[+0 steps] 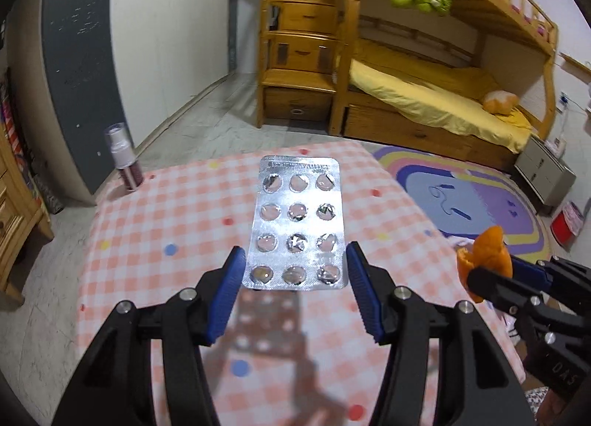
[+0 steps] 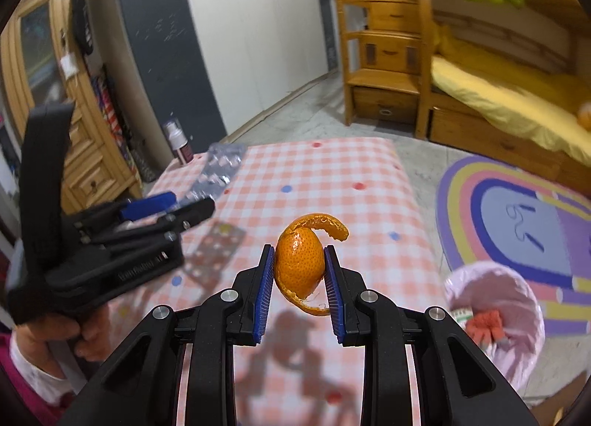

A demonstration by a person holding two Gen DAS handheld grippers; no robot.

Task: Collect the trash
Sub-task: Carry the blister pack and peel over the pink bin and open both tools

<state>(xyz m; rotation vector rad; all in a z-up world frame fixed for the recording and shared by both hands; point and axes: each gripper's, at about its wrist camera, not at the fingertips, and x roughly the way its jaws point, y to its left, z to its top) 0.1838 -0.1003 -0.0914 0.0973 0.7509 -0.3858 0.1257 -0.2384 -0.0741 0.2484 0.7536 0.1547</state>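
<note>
Table: pink-and-white checked cloth with coloured dots, filling the foreground of both wrist views. Beyond it, a wooden bunk bed with yellow bedding, and a rainbow rug on the floor to your right.

Pink-lined bin: on the floor just off the table's right edge, something red and a bit of white packaging inside.

Your left hand-held gripper: raised above the table, blue pads set against the two long edges of a silver blister pack, which is held flat and throws its shadow on the cloth below. All its pockets look punched out. The right wrist view shows it off to the left, blurred, the pack sticking out ahead of the fingers.

Your right hand-held gripper: closed narrow on a piece of orange peel, clear of the table, a curled strip arching over the top and another trailing below the pads.

Small spray bottle: stands upright at the table's far left corner, clear cap, dark pink body.
</note>
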